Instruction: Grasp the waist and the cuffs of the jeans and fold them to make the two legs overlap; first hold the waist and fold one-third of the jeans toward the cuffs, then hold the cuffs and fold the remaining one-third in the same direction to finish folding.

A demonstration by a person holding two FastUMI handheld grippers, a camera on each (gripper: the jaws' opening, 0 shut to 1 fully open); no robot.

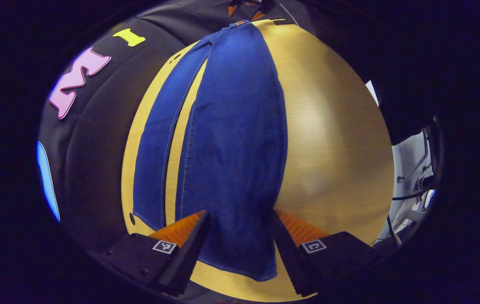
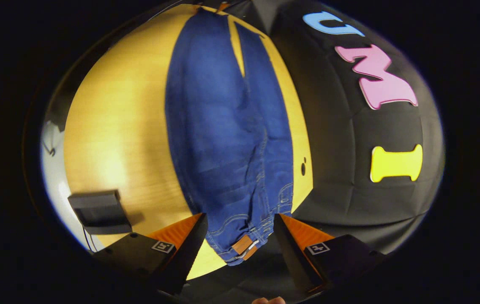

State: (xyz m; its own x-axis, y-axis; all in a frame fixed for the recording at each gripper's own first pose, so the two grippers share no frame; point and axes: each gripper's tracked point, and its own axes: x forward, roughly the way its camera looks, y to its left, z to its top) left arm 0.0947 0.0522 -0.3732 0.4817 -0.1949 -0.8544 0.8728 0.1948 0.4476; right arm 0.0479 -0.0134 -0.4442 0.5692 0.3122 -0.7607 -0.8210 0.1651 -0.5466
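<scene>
**Inspector A:** Left gripper view: the left gripper (image 1: 240,236) stands with jaws spread wide, nothing pinched. The jeans (image 1: 223,139) lie flat on the wooden table (image 1: 337,139); one cuff (image 1: 244,266) sits between the fingers, the other leg runs just left of the left finger. A narrow strip of table shows between the legs.

**Inspector B:** Right gripper view gives the opposite end. The right gripper (image 2: 240,240) is likewise parted and empty; the waist (image 2: 242,247), with a tan patch, lies between its fingers at the table edge. A dark box (image 2: 98,211) stands on the table beyond the left finger. No containers noted.
</scene>
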